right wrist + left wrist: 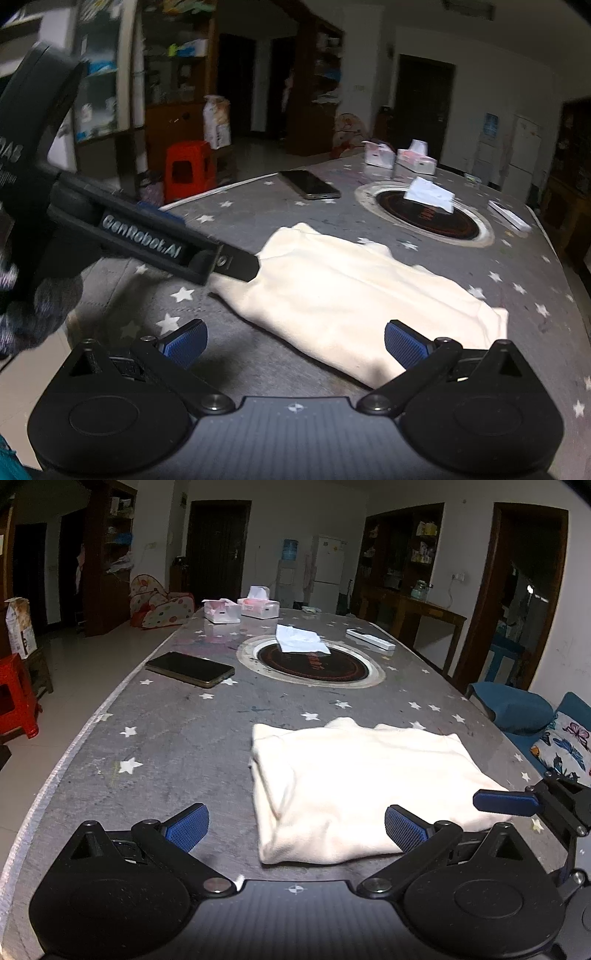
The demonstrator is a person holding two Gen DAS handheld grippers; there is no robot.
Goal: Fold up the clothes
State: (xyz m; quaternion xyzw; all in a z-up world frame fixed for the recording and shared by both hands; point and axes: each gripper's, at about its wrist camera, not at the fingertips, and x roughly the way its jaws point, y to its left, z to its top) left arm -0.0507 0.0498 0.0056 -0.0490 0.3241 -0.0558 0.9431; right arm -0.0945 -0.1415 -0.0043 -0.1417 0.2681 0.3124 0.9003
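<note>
Both my grippers, left [296,827] and right [295,343], gape wide, holding nothing. Folded cream garment [354,782] lies flat ahead; tissue box [258,607] shows tissue poking out.

The garment [351,775] is cream-white, soft and plain, with no print showing; it lies folded into a thick, roughly rectangular bundle, flat on the grey star-patterned table [166,738], towards the near end; its left edge shows stacked layers, one fold lapping over another; a small rounded hump rises along the far edge; the top surface is mostly smooth, with shallow creases near the left side; in the right wrist view it [351,295] runs diagonally, its near corner rounded and thick.
</note>
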